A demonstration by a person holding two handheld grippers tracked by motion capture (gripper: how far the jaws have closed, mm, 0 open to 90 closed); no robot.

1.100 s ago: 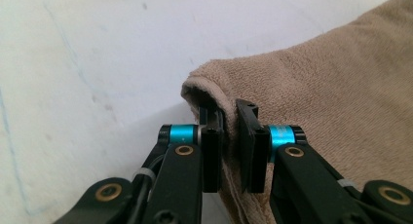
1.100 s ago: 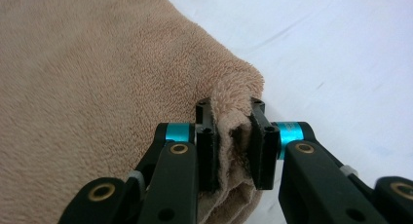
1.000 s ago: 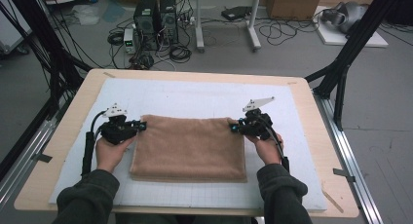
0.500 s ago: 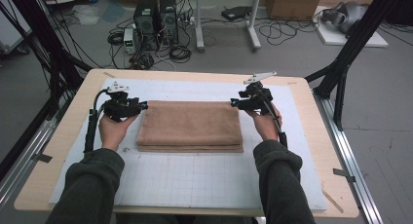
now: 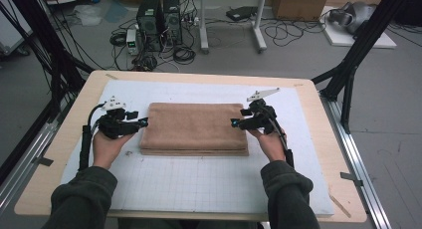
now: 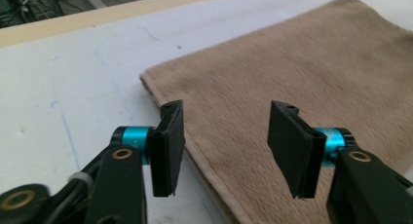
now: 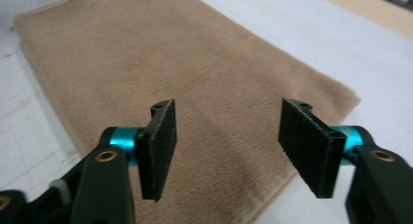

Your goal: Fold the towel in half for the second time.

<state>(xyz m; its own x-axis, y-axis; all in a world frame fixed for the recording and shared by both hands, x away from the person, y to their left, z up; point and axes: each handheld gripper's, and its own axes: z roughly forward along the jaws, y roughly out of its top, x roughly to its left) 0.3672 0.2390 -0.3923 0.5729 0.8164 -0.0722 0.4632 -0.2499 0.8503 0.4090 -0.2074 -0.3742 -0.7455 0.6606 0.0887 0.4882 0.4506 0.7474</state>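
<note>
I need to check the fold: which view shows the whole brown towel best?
The high view: the folded towel lies whole, layered front edge visible. The left gripper view shows only its near left corner; the right gripper view, most of its top.

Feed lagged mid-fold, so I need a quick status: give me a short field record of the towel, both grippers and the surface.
towel: brown towel, folded in layers, flat on the mat
left gripper: left gripper at the towel's left edge, jaws just opened, nothing held
right gripper: right gripper at the towel's right edge, jaws just opened, nothing held
surface: white gridded mat on a wooden table
</note>
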